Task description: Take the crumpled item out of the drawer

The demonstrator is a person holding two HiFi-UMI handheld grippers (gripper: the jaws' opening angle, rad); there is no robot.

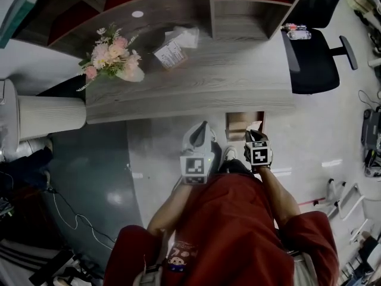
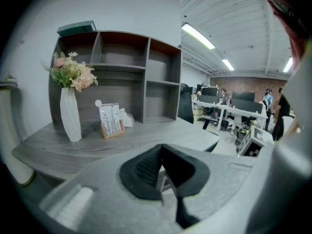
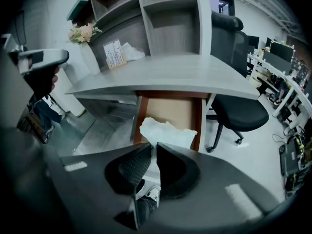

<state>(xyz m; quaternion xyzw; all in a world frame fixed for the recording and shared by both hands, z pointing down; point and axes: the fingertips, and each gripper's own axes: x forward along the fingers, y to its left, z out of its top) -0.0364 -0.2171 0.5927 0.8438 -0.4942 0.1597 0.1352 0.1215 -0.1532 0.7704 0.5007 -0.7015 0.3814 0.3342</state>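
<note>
The crumpled item (image 3: 165, 132) is a white wad of paper. My right gripper (image 3: 152, 152) is shut on its lower edge and holds it just in front of the open drawer (image 3: 139, 116). In the head view the right gripper (image 1: 256, 137) sits over the near end of the drawer (image 1: 237, 126), which sticks out from under the desk, with the white wad (image 1: 255, 125) at its tip. My left gripper (image 1: 200, 134) hangs beside it to the left, raised and apart from the drawer. Its jaws (image 2: 162, 161) are shut with nothing between them.
A grey wooden desk (image 1: 196, 85) with a shelf unit carries a white vase of pink flowers (image 1: 113, 58), a card holder (image 2: 110, 121) and a tissue pack. A black office chair (image 1: 312, 58) stands to the right of the drawer. My legs and a shoe are below.
</note>
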